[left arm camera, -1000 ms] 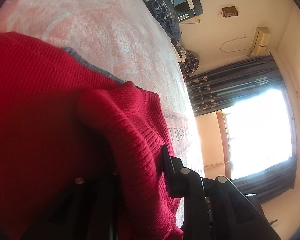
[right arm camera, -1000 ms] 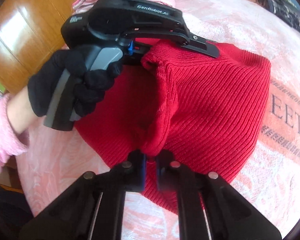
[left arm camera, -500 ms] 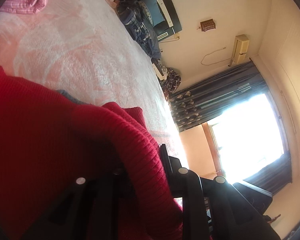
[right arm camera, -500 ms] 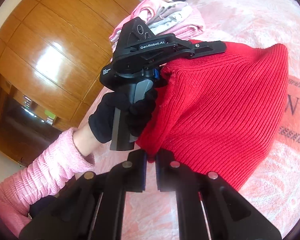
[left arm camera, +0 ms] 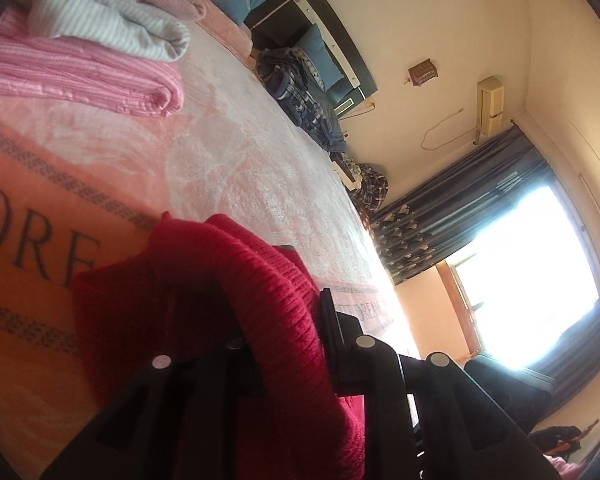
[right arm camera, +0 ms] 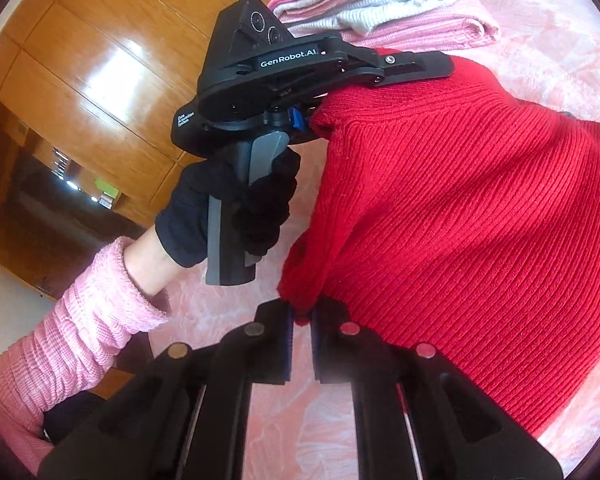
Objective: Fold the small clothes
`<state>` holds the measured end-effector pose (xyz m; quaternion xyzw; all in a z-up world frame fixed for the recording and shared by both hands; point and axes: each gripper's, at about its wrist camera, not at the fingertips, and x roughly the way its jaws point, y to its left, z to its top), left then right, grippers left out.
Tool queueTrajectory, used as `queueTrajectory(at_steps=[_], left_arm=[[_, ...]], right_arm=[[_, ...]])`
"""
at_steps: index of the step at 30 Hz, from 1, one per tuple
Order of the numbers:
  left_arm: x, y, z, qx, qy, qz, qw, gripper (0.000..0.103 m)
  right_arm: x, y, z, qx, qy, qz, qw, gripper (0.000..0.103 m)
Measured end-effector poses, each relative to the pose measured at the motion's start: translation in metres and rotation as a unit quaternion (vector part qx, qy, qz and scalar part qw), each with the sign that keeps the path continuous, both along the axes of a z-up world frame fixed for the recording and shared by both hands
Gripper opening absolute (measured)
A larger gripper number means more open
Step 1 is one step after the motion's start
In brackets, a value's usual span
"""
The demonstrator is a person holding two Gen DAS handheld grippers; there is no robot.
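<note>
Nearest, the right gripper (right arm camera: 300,322) pinches a corner of the red ribbed knit sweater (right arm camera: 460,220) between its nearly closed black fingers (right arm camera: 274,332), lifting it off the pink patterned bed cover (right arm camera: 560,60). Just beyond, a black-gloved hand (right arm camera: 236,208) with a pink knitted sleeve (right arm camera: 80,328) grips the left gripper (left arm camera: 276,320), whose fingers clamp another bunched edge of the same sweater (left arm camera: 228,300). So the garment hangs stretched between both tools above the cover's middle. Farther off, a stack of folded pink and grey striped clothes (left arm camera: 100,52) sits near the bed's far edge, with dark plaid laundry (left arm camera: 300,92) beyond it.
</note>
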<state>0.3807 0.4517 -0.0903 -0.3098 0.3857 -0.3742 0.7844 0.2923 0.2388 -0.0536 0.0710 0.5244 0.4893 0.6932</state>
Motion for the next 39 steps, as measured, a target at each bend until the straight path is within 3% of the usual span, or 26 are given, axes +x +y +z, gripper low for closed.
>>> queueTrajectory(at_steps=[8, 11, 15, 17, 19, 22, 25, 29, 32, 34, 36, 38, 39], left_arm=[[0.002, 0.030, -0.035, 0.027, 0.004, 0.029, 0.9992, 0.018], [0.000, 0.031, -0.045, 0.023, 0.008, 0.029, 0.9993, 0.018], [-0.006, 0.029, -0.046, 0.030, 0.013, 0.031, 0.9990, 0.025], [-0.013, 0.032, -0.043, 0.025, 0.016, 0.037, 0.9989, 0.039], [-0.023, 0.037, -0.037, 0.022, 0.019, 0.046, 0.9985, 0.046], [-0.047, 0.047, -0.033, 0.039, 0.028, 0.070, 0.9964, 0.049], [-0.080, 0.049, -0.027, 0.046, 0.033, 0.090, 0.9943, 0.049], [-0.120, 0.028, -0.006, 0.074, 0.005, 0.078, 0.9941, 0.052], [-0.134, 0.009, -0.002, 0.107, 0.013, 0.075, 0.9913, 0.057], [-0.139, -0.004, -0.007, 0.128, 0.025, 0.070, 0.9890, 0.058], [-0.140, -0.015, -0.014, 0.180, 0.035, 0.071, 0.9805, 0.058], [-0.141, -0.018, -0.024, 0.195, 0.046, 0.073, 0.9770, 0.058], [-0.140, -0.019, -0.030, 0.196, 0.059, 0.072, 0.9763, 0.058]], right_arm=[[-0.013, 0.030, -0.038, -0.058, 0.010, 0.022, 0.998, 0.006], [-0.013, 0.032, -0.044, -0.066, 0.012, 0.023, 0.998, 0.013], [-0.016, 0.018, -0.032, -0.043, 0.023, 0.022, 0.999, 0.046], [-0.020, 0.003, -0.024, -0.034, 0.024, 0.019, 0.999, 0.048], [-0.025, -0.019, -0.012, -0.026, 0.018, 0.007, 0.999, 0.048], [-0.026, -0.064, -0.002, -0.040, 0.019, -0.039, 0.998, 0.055], [-0.020, -0.118, -0.010, -0.061, 0.044, -0.111, 0.991, 0.055], [-0.010, -0.161, -0.033, -0.058, 0.100, -0.166, 0.979, 0.055], [0.000, -0.171, -0.054, -0.036, 0.155, -0.174, 0.972, 0.055], [0.002, -0.163, -0.060, -0.029, 0.163, -0.166, 0.972, 0.055], [0.003, -0.157, -0.063, -0.028, 0.165, -0.155, 0.974, 0.054], [0.005, -0.148, -0.065, -0.031, 0.166, -0.148, 0.974, 0.040], [0.005, -0.145, -0.067, -0.031, 0.168, -0.145, 0.975, 0.026]])
